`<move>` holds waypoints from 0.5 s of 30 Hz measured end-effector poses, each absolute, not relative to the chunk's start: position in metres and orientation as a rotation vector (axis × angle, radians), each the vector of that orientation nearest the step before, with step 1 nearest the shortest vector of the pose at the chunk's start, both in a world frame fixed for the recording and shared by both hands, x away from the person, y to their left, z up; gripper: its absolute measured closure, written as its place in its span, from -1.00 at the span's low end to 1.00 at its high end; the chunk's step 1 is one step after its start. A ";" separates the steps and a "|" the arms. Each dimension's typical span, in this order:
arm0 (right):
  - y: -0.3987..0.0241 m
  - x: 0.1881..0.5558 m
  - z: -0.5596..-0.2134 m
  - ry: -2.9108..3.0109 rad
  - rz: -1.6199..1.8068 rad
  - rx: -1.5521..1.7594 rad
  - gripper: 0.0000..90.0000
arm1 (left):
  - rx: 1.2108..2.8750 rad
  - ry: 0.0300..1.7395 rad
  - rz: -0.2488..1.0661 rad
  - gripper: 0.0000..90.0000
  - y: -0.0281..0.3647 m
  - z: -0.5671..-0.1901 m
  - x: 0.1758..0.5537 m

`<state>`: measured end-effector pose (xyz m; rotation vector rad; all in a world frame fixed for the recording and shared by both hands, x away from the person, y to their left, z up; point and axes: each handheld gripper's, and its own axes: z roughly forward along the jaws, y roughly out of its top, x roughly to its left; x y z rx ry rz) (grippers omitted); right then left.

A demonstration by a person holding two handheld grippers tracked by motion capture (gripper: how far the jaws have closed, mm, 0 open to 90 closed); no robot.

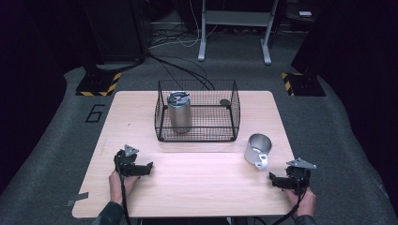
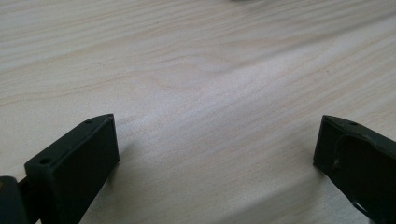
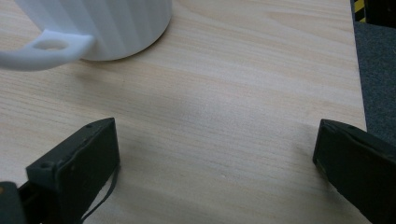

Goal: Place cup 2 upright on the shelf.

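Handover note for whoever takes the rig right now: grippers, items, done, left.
Left gripper: open, holding nothing, low over the near-left part of the table.
Right gripper: open, holding nothing, at the near-right edge, just short of the white cup.
Cup: on the table, outside the wire basket, handle toward the right gripper.
Steel tumbler: upright inside the basket, left side.
Done: nothing gripped at present.
Left: probably grip the cup with the right gripper; its destination cannot be told.

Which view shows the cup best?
The high view: the whole cup stands on the table, open top and handle visible, just ahead of the right gripper. The right gripper view catches its lower wall and handle.
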<state>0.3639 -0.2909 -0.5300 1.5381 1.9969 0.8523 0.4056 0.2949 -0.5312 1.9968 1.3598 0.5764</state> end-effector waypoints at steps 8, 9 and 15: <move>-0.290 0.369 -0.526 2.032 0.813 1.566 -1.00 | 1.995 1.359 0.574 -1.00 0.294 -0.531 0.407; -0.289 0.371 -0.525 2.046 0.795 1.578 -1.00 | 1.999 1.353 0.568 -1.00 0.293 -0.531 0.408; -0.289 0.377 -0.517 2.113 0.726 1.637 -1.00 | 2.060 1.263 0.538 -1.00 0.296 -0.531 0.416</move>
